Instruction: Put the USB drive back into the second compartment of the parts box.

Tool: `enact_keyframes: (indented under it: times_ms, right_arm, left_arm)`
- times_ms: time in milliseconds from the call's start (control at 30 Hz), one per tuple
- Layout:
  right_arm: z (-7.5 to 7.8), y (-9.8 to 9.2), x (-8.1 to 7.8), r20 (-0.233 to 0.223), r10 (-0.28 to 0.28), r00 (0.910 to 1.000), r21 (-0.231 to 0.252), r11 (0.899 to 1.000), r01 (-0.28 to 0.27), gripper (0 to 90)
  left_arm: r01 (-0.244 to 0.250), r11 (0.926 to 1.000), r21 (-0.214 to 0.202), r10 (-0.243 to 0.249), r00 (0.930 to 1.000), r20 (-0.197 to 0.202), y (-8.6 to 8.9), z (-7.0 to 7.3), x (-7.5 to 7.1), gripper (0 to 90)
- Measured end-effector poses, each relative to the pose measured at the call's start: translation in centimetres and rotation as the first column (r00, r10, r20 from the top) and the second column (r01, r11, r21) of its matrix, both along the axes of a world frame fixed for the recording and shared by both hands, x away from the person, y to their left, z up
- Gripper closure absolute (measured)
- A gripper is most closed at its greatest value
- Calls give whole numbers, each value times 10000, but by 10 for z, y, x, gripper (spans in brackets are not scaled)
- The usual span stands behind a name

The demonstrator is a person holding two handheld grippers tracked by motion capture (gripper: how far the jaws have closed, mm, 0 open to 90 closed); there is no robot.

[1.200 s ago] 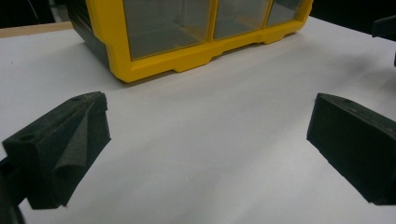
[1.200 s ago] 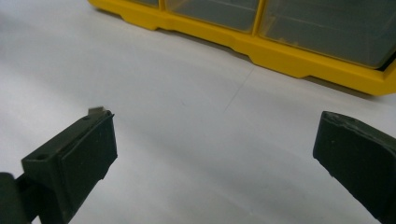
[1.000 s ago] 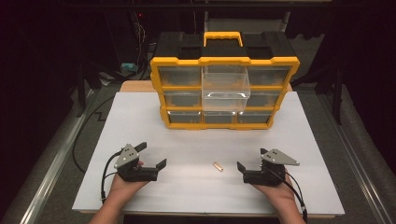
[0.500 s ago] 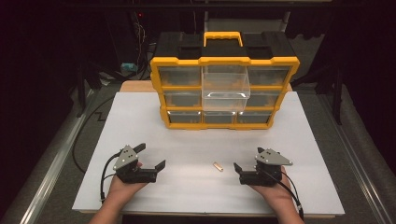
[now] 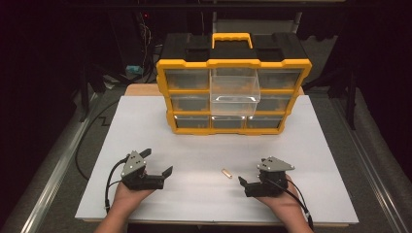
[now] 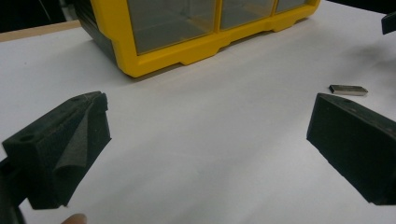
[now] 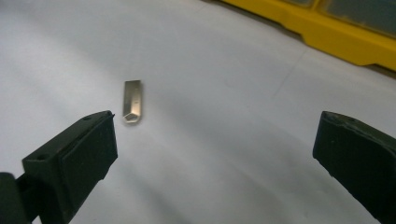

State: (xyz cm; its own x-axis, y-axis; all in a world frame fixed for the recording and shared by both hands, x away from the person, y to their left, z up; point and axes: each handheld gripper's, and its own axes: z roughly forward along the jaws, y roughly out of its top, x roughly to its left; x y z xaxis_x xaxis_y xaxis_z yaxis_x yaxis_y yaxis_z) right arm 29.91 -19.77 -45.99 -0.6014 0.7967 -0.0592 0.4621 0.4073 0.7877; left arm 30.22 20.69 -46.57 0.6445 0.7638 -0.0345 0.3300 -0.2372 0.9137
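A small flat metal piece (image 5: pixel 226 173) lies on the white tabletop (image 5: pixel 204 145) between my two grippers. My left gripper (image 5: pixel 158 163) rests near the front left, open and holding nothing. In its own view my left gripper (image 6: pixel 210 140) has wide-apart jaws, and the metal piece (image 6: pixel 348 89) lies beyond the right jaw. My right gripper (image 5: pixel 245 186) sits just right of the piece, open and pointing left. In the right gripper view the metal piece (image 7: pixel 132 101) lies ahead of my right gripper (image 7: pixel 215 158), just past the left jaw.
A yellow and black drawer organizer (image 5: pixel 233 63) stands at the back of the table. Its middle clear drawer (image 5: pixel 234 94) is pulled out. The organizer's yellow base (image 6: pixel 187 51) shows in the left gripper view, and the base (image 7: pixel 336 32) also shows in the right gripper view. Dark surroundings flank the table.
My right gripper has slid a little to the left, closer to the metal piece. The left gripper and the piece have stayed in place.
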Motion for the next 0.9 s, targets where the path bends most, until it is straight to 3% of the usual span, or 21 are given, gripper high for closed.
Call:
enact_keyframes:
  times_ms: [200, 400, 467, 633, 900]
  right_arm:
    - [-2, 9, 2, -369, 480, 9982, 269, 9985, -470, 89]
    - [-3, 22, 3, -414, 864, 9954, 315, 9959, -851, 197]
    - [-4, 30, 4, -435, 1064, 9934, 348, 9939, -1049, 270]
    - [-6, 42, 9, -594, 1241, 9905, 259, 9921, -1228, 389]
    - [-9, 61, 18, -803, 1611, 9837, -48, 9868, -1620, 520]
  left_arm:
    - [96, 9997, -240, -98, 9999, -73, 1, 1, 1, 3]
    - [245, 9988, -413, -248, 9997, -71, 3, 3, 0, 7]
    - [263, 9983, -520, -262, 9997, 34, 3, 4, -2, 7]
    - [335, 9984, -462, -321, 9990, 308, 2, 4, -4, 11]
    - [394, 9981, -472, -382, 9989, 258, 1, 3, -3, 4]
